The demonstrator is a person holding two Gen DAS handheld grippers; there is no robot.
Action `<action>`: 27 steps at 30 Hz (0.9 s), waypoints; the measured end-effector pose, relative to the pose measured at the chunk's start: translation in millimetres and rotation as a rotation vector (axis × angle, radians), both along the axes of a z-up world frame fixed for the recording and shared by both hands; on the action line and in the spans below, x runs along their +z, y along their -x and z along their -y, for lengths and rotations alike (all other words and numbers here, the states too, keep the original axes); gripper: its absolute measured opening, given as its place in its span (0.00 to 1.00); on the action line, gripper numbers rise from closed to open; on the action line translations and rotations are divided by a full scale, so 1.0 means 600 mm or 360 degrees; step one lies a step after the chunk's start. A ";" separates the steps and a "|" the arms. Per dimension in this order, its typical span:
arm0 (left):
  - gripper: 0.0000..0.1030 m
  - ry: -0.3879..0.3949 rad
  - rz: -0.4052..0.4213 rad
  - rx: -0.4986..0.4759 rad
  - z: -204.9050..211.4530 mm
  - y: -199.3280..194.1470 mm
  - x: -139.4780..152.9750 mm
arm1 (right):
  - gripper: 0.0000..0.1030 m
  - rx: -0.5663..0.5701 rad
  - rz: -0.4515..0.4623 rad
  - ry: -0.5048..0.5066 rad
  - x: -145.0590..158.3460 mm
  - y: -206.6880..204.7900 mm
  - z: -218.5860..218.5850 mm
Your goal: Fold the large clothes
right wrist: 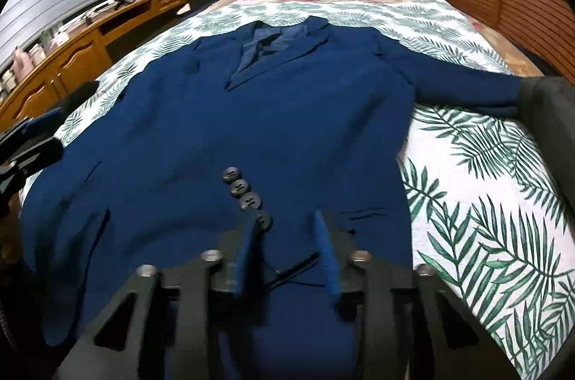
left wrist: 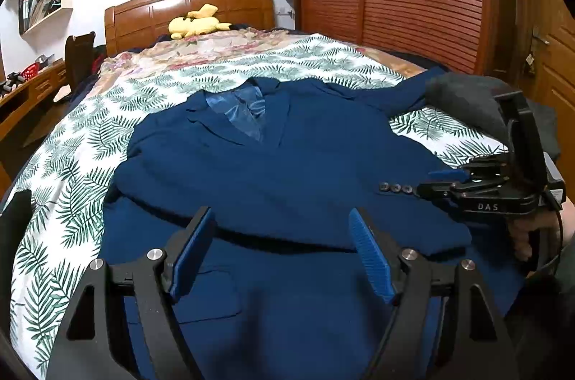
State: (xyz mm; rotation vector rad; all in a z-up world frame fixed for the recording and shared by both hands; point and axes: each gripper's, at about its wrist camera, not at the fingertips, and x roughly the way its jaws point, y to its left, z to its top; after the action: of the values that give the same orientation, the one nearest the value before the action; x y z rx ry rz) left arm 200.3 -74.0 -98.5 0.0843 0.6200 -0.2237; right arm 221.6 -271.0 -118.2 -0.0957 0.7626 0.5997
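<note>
A dark blue suit jacket [left wrist: 280, 164] lies face up on the bed, collar toward the headboard; it also shows in the right wrist view [right wrist: 273, 114]. One sleeve is folded across the front, its cuff buttons [right wrist: 244, 193] near the middle. The other sleeve [right wrist: 463, 88] stretches out to the right. My left gripper [left wrist: 282, 236] is open, hovering just above the jacket's lower front. My right gripper [right wrist: 287, 236] is open, low over the folded sleeve's cuff, with nothing between its fingers; it shows from the side in the left wrist view [left wrist: 440, 182].
The bed has a leaf-print cover [right wrist: 478, 186] and a floral blanket [left wrist: 201, 49] further back. A yellow plush toy [left wrist: 196, 24] lies by the wooden headboard. A dark grey garment [left wrist: 467, 103] lies at the bed's right edge. A wooden desk [right wrist: 72, 60] stands left, a wardrobe right.
</note>
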 end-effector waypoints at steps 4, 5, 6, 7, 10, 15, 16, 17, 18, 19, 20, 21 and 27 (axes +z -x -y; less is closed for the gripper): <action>0.75 -0.0009 0.0008 -0.0007 0.002 -0.002 -0.001 | 0.01 0.0020 0.0029 -0.0021 -0.001 -0.002 0.006; 0.75 -0.0006 -0.0002 -0.0013 0.003 -0.003 -0.002 | 0.00 0.0018 0.0042 -0.0027 0.000 0.000 0.008; 0.75 0.0000 -0.0010 -0.0022 0.003 -0.004 -0.002 | 0.00 0.0006 0.0065 -0.0038 0.002 0.005 0.013; 0.75 0.0002 -0.0017 -0.0026 0.004 -0.004 -0.002 | 0.00 -0.0007 0.0091 -0.0048 0.006 0.009 0.017; 0.75 -0.0002 -0.0054 -0.0049 0.008 -0.005 -0.002 | 0.00 -0.0036 0.0182 -0.0130 0.027 0.024 0.040; 0.75 0.0004 -0.0037 -0.0097 0.015 0.003 0.003 | 0.00 -0.0074 0.0220 -0.0169 0.025 0.025 0.064; 0.75 0.0016 -0.0039 -0.0108 0.015 0.004 0.004 | 0.01 -0.0087 0.0212 -0.0148 0.021 0.022 0.064; 0.75 0.0027 -0.0042 -0.0116 0.016 0.005 0.005 | 0.08 -0.0103 0.0205 -0.0113 0.016 0.020 0.061; 0.75 0.0032 -0.0044 -0.0119 0.016 0.005 0.005 | 0.15 -0.0116 0.0197 -0.0078 0.012 0.017 0.055; 0.75 0.0034 -0.0045 -0.0122 0.018 0.005 0.006 | 0.30 -0.0118 0.0184 -0.0062 0.007 0.014 0.052; 0.75 0.0032 -0.0046 -0.0122 0.019 0.005 0.006 | 0.44 -0.0111 0.0169 -0.0065 0.005 0.010 0.048; 0.75 0.0030 -0.0045 -0.0122 0.020 0.005 0.006 | 0.48 -0.0108 0.0152 -0.0064 0.000 0.006 0.046; 0.75 0.0027 -0.0042 -0.0121 0.022 0.006 0.007 | 0.49 -0.0099 -0.0031 -0.0025 -0.028 -0.030 0.026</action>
State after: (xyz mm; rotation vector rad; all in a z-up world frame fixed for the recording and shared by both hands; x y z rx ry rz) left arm 196.4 -87.2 -94.5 0.0888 0.6417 -0.3041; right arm 239.8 -286.6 -134.8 -0.0515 0.7767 0.5480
